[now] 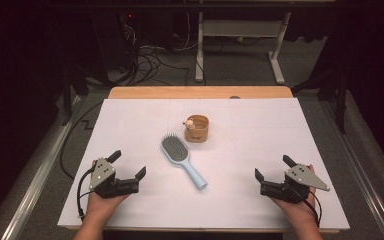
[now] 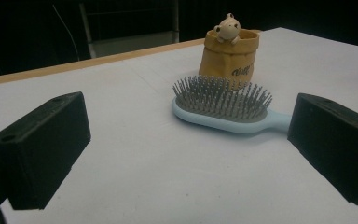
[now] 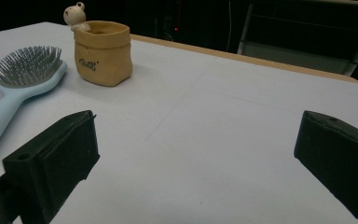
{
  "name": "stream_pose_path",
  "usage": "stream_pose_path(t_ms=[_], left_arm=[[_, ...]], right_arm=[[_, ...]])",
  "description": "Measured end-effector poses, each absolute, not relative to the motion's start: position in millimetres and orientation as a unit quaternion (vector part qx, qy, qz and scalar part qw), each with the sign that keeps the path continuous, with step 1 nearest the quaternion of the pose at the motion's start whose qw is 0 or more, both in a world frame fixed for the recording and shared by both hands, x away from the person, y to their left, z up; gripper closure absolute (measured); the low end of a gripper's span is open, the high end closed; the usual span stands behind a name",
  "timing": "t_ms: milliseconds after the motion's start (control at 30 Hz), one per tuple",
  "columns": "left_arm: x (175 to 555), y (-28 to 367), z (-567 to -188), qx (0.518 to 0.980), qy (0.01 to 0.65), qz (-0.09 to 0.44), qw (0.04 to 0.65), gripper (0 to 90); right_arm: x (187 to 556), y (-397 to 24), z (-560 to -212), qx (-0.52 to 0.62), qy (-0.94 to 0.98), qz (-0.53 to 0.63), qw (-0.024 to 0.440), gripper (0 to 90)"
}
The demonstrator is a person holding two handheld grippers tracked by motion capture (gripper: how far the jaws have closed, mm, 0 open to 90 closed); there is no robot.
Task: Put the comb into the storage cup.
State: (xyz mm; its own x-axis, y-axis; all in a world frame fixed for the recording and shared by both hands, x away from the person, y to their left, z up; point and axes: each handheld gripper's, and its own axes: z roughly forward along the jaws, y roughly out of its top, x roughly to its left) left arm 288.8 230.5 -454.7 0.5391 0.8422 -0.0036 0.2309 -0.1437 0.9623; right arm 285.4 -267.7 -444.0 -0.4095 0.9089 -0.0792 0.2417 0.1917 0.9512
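A light blue hairbrush (image 1: 182,157) with grey bristles lies flat in the middle of the white table top (image 1: 130,120), handle toward the near side. Just behind it stands a small tan pouch (image 1: 197,129) with a little bear figure on its rim. My left gripper (image 1: 128,165) rests at the near left, open and empty; its view has the hairbrush (image 2: 223,105) and the pouch (image 2: 230,52) ahead of the jaws. My right gripper (image 1: 274,168) rests at the near right, open and empty, with the pouch (image 3: 103,52) and the hairbrush (image 3: 21,81) at its far left.
The white sheet covers a wooden table whose edge (image 1: 200,92) shows at the back. Beyond it are a dark floor with cables (image 1: 150,60) and the legs of a white desk frame (image 1: 240,45). A metal rail (image 1: 40,170) runs along the left.
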Motion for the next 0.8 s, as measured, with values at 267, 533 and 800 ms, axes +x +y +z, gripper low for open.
stream_pose_path(t_ms=[267, 533, 800], left_arm=[[287.7, 225.1, -452.2, 0.71, 0.379, 0.282, 0.521, 0.4], [287.0, 224.6, -451.2, 0.71, 0.378, 0.279, 0.525, 0.6], [287.0, 229.1, -451.3, 0.704, 0.382, 0.279, 0.53, 2.1]], right_arm=[[287.4, -268.4, -445.8, 0.423, 0.691, 0.477, 0.342, 0.5], [288.3, -269.8, -446.3, 0.424, 0.69, 0.477, 0.341, 0.5], [288.4, -270.7, -445.8, 0.428, 0.687, 0.478, 0.341, 0.5]])
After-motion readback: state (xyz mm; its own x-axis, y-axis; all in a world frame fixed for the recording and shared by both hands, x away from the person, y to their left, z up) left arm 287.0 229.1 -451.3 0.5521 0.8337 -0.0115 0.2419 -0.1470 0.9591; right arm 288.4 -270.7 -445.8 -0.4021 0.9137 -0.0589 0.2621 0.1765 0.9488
